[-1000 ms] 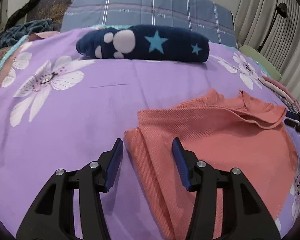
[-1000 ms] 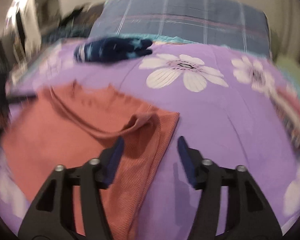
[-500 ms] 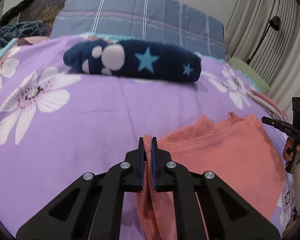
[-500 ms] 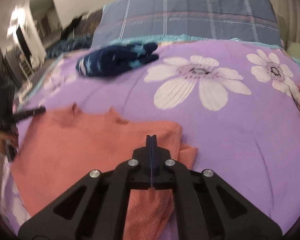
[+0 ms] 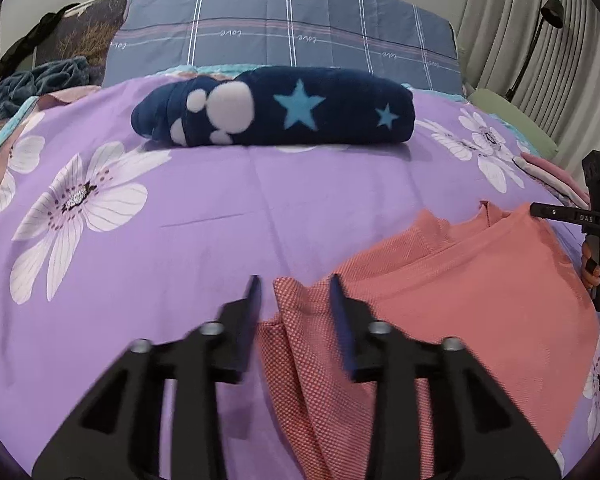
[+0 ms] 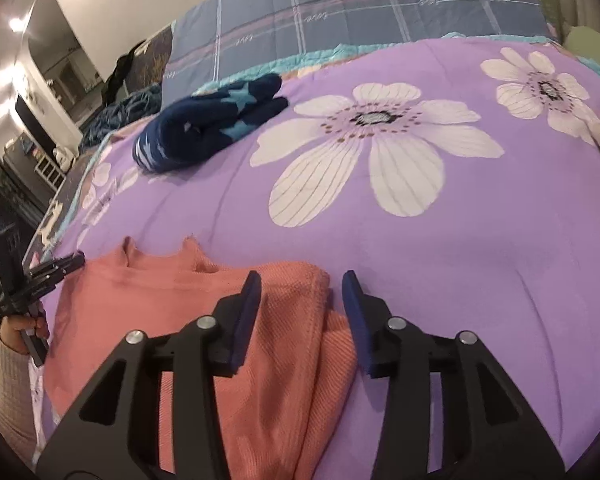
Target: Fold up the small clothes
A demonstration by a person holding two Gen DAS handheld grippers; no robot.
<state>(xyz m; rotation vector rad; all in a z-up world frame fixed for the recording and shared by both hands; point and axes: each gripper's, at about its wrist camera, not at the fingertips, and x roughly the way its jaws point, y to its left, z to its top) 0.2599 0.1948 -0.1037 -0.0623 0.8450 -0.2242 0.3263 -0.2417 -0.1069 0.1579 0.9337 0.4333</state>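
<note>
Judging by how the cloth lies, the folding looks partly done: the salmon-pink waffle-knit small garment (image 5: 472, 292) rests on the purple bedspread printed with large white flowers (image 5: 148, 256), its neckline notch at the far edge, and both side portions appear turned in over the body, since a doubled layer shows at its left edge in the left wrist view and another at its right edge (image 6: 300, 320) in the right wrist view. What seems left is at least one crosswise fold to bring the near hem up toward the neckline, then setting the piece aside; a rolled navy fleece bundle with pale blue stars and white paw prints (image 5: 276, 112) lies well beyond it on the far part of the bed. The left gripper (image 5: 294, 292) has just been opening; its jaws stand apart, with the folded left edge of the garment rising between them but no pad pressing on it. The right gripper (image 6: 302, 294) has likewise just been opening, its jaws apart and straddling the thick folded right edge, which lies flat on the bed between them, nearer the left jaw. Neither gripper holds the cloth now.
</note>
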